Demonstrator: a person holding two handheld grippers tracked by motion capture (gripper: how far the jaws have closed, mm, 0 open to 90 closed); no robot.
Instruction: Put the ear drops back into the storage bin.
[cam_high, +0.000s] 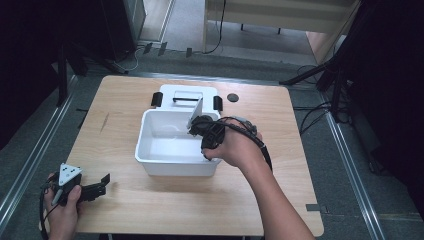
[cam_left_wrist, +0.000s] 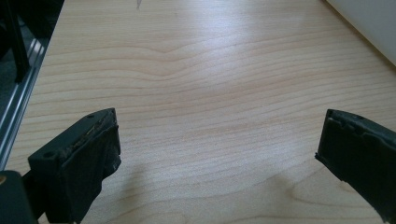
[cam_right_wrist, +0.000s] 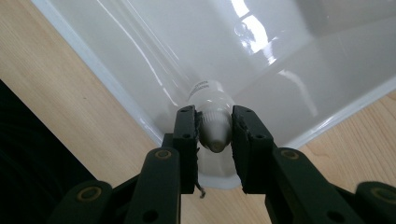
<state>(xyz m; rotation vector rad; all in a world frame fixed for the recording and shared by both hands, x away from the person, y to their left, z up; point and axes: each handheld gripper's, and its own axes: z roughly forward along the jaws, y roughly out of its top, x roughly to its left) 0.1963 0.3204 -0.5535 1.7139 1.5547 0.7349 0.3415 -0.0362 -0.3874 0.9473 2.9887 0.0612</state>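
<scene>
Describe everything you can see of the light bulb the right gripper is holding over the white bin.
The light bulb is small and white, with a silvery metal base that points back toward the camera in the right gripper view. The right gripper is shut on that base end, one jaw on each side. The white body, with fine unreadable print near its neck, points into the white bin, just past the rim. Nothing but the jaws seems to touch it; its far end is hard to make out against the white plastic.

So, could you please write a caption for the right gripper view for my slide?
Right gripper clamps a white light bulb by its base over the rim of the white plastic tub.
</scene>
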